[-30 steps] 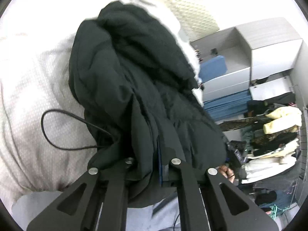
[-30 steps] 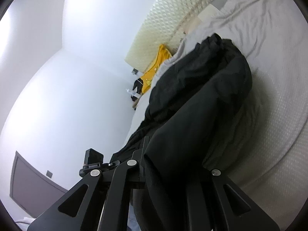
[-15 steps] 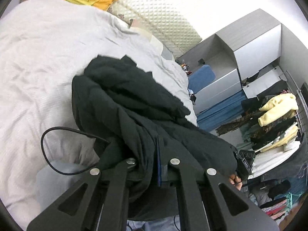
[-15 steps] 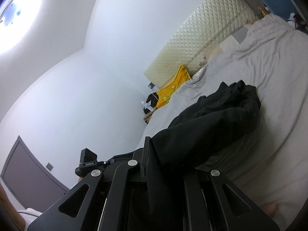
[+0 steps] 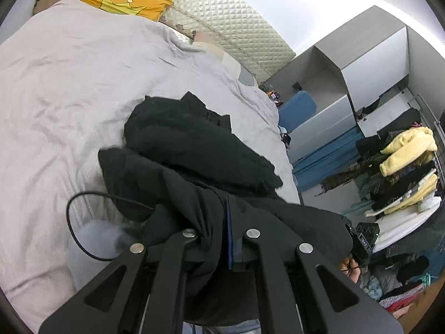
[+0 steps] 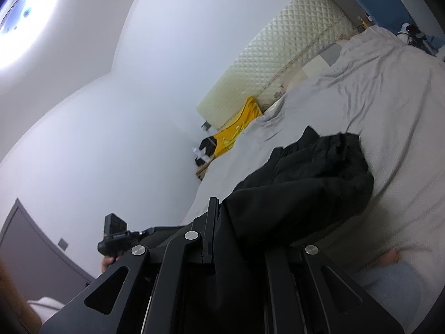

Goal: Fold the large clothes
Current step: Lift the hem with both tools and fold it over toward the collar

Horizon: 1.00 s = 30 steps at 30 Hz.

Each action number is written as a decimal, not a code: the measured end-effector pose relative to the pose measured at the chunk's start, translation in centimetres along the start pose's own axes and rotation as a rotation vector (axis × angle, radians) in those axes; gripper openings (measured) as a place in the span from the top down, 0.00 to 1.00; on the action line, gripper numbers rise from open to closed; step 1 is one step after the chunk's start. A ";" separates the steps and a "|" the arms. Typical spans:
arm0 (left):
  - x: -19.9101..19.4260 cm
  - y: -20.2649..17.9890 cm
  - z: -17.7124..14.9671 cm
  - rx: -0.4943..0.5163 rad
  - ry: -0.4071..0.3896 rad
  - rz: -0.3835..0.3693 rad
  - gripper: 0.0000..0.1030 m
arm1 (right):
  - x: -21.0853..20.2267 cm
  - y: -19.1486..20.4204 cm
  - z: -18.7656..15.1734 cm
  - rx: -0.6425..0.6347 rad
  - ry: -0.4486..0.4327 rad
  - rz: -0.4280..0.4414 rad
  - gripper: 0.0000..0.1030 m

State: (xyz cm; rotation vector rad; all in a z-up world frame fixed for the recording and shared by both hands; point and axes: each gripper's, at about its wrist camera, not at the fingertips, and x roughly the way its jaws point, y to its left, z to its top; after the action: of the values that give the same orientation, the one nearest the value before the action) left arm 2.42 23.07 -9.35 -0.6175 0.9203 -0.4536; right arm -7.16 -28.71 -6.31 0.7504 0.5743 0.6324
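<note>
A large black padded jacket (image 5: 194, 150) lies bunched on the grey bed (image 5: 69, 78), its near edge raised off the sheet. My left gripper (image 5: 222, 239) is shut on the jacket's near edge, with fabric draped over the fingers. In the right wrist view the same jacket (image 6: 306, 183) runs from the bed (image 6: 389, 89) into my right gripper (image 6: 239, 239), which is shut on another part of its edge. The fingertips of both grippers are hidden by cloth.
A yellow pillow (image 5: 125, 2) and quilted headboard (image 5: 236, 19) are at the bed's far end. Grey cabinets (image 5: 361, 64) and a rack of clothes (image 5: 403, 167) stand to the right. A black cable (image 5: 75, 222) loops near the bed edge.
Both grippers have risen and pulled back with the jacket edge. The jacket has stretched out toward me and more of the bed and room shows.
</note>
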 end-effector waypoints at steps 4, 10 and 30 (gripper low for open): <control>1.7 -0.4 3.7 0.016 0.019 0.032 0.94 | 2.0 -1.2 2.9 -0.007 -0.028 -0.050 0.91; 6.3 -0.8 9.7 0.030 0.040 0.101 0.93 | 7.7 -5.3 8.9 0.098 -0.047 -0.088 0.91; 16.9 2.4 18.5 -0.124 0.029 0.483 0.88 | 21.1 -19.6 15.4 0.406 0.113 -0.384 0.92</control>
State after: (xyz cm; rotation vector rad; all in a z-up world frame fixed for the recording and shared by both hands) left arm 27.21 20.05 -12.55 -0.4791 1.0919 0.0270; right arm 23.46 -31.76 -17.18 0.9547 0.9407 0.2006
